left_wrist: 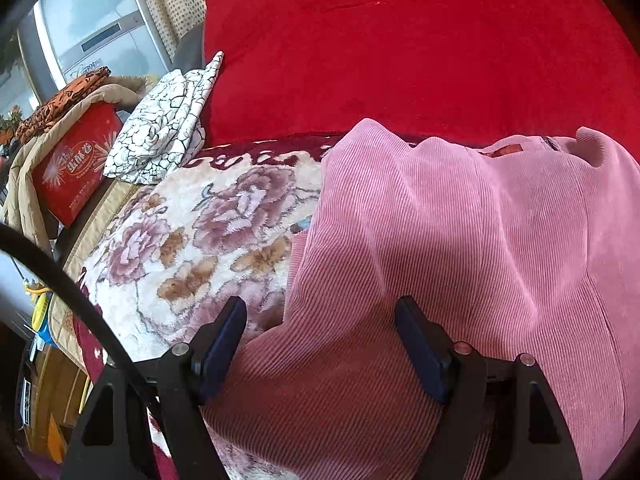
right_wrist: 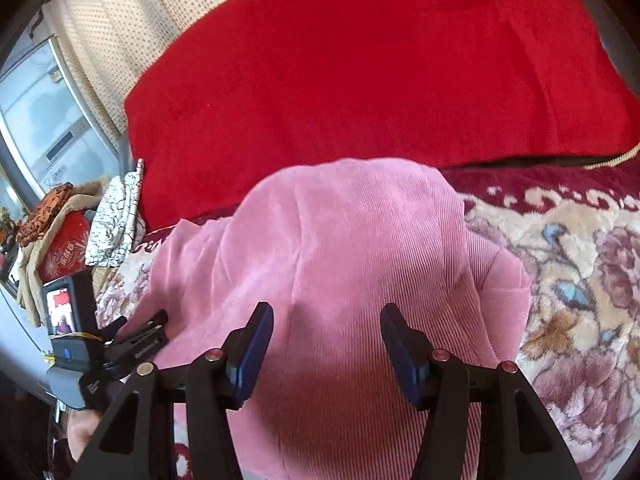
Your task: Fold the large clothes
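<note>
A pink corduroy garment (left_wrist: 460, 248) is laid in loose folds on a floral plush blanket (left_wrist: 208, 232), with its far edge lying close to a large red cushion (left_wrist: 400, 48) that is propped along the back of the surface. In the left wrist view, the left gripper (left_wrist: 322, 312) is held above the near left part of the garment; its jaws are spread wide and nothing is clamped between the blue pads (left_wrist: 224, 344), the garment's left edge being seen below the gap. In the right wrist view, the right gripper (right_wrist: 326, 316) is held above the middle of the same garment (right_wrist: 340, 260); its jaws are likewise parted and no fabric is gripped, the ribbed cloth being visible beneath and between the fingers. The left gripper's body and camera (right_wrist: 76, 328) are seen at the lower left of the right wrist view, just beside the garment's left edge. To the right of the garment, the blanket (right_wrist: 580, 300) is left uncovered. At the left end of the surface, a folded white cloth with a black crackle pattern (left_wrist: 164, 132) is placed against the cushion, and a red printed box (left_wrist: 76, 160) is set beside it, wrapped partly in beige fabric (left_wrist: 24, 184). An orange patterned cloth (left_wrist: 68, 96) is seen behind the box, in front of a window (left_wrist: 92, 24).
</note>
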Demonstrator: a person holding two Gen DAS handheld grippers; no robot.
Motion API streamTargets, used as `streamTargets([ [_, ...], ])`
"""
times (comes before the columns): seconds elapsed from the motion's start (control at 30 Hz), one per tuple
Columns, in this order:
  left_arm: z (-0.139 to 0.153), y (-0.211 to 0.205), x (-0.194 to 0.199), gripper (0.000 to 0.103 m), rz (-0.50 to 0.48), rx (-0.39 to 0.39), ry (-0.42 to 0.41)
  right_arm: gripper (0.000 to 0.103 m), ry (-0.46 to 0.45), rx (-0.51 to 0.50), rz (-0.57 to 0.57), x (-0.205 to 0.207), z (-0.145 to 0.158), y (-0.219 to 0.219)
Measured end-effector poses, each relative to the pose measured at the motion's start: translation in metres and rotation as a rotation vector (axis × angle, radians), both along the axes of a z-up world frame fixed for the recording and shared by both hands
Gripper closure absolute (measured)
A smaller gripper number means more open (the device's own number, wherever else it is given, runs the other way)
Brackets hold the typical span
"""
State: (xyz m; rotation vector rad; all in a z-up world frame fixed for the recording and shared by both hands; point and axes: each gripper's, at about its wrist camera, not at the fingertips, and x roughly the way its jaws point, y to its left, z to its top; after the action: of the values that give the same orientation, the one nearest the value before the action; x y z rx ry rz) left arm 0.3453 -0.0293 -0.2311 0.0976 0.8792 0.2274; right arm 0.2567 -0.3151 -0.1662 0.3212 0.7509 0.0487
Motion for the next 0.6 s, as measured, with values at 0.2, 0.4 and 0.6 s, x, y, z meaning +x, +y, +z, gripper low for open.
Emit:
streamTargets([
  [0.2,0.001,0.0,0.0,0.025,0.006,-0.002,0.002,0.043,0.088,-0.064,0.01,0.013,-0.022,0.008],
  [0.4,0.003,0.007,-0.003,0.025,0.015,-0.054,0.005,0.042,0.087,-0.07,0.013,0.015,-0.022,0.008],
  [0.6,0.005,0.014,-0.009,0.025,0.022,-0.093,0.003,0.041,0.083,-0.079,0.011,0.014,-0.023,0.008],
])
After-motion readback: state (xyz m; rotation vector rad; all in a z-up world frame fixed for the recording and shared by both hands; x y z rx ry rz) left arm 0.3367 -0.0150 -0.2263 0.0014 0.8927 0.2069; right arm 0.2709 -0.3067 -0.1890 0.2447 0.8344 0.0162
